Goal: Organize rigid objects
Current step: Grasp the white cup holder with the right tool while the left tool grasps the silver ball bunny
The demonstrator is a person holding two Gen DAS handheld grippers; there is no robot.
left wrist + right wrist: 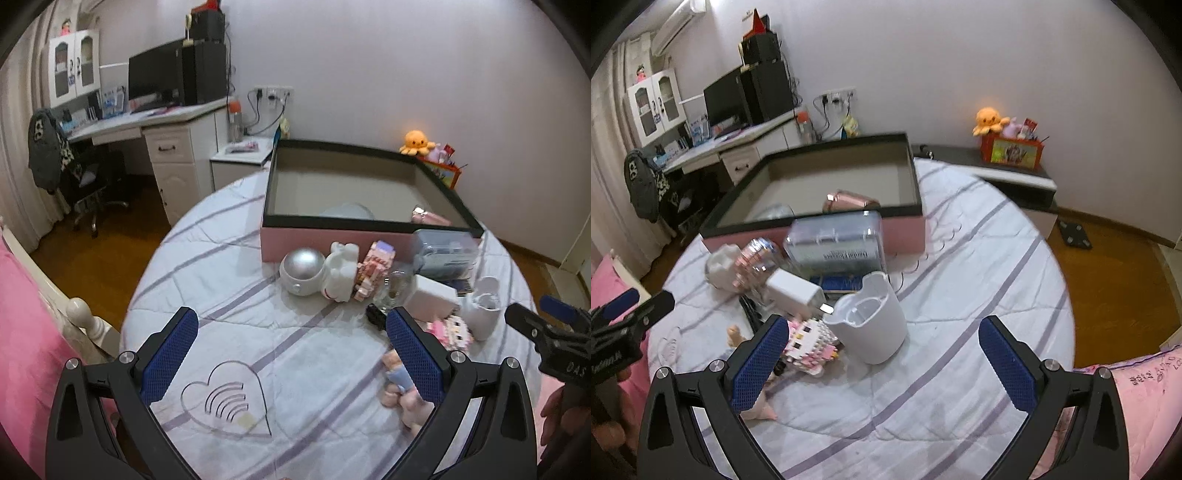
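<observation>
Surface: a bed [295, 354] with a white quilt crossed by pale purple stripes; a heart outline is stitched on it near the left gripper.
Box: a large pink box [317, 240] with a black rim sits open at the far side of the quilt; a rose-coloured item [849, 201] and a pale round shape lie inside it.
Clutter: the loose things lie bunched on the quilt just in front of the box.
Left of bunch: a white globe with a silver dome [301, 271], touching a white figurine [341, 271] and a pink brick model [375, 267].
Right of bunch: a clear plastic case [836, 245] rests against the box wall; a white charger [796, 291] lies before it, a white cup [870, 321] stands nearest, and a second pink brick figure [809, 345] touches the cup's side.
Doll: a small doll [400, 384] lies on the quilt, partly behind the left gripper's finger.
Left gripper [291, 363]: jaws spread wide, holding nothing, above bare quilt.
Right gripper [886, 363]: jaws spread wide, empty, the cup just ahead between its fingers.
Room: a lilac wall; a white desk [155, 125] with a dark monitor [155, 75] on the left, an office chair [74, 173] draped with clothing before it, a wooden floor [1115, 280].
Far side: an orange octopus plush [990, 120] sits on a low cabinet by the wall.
</observation>
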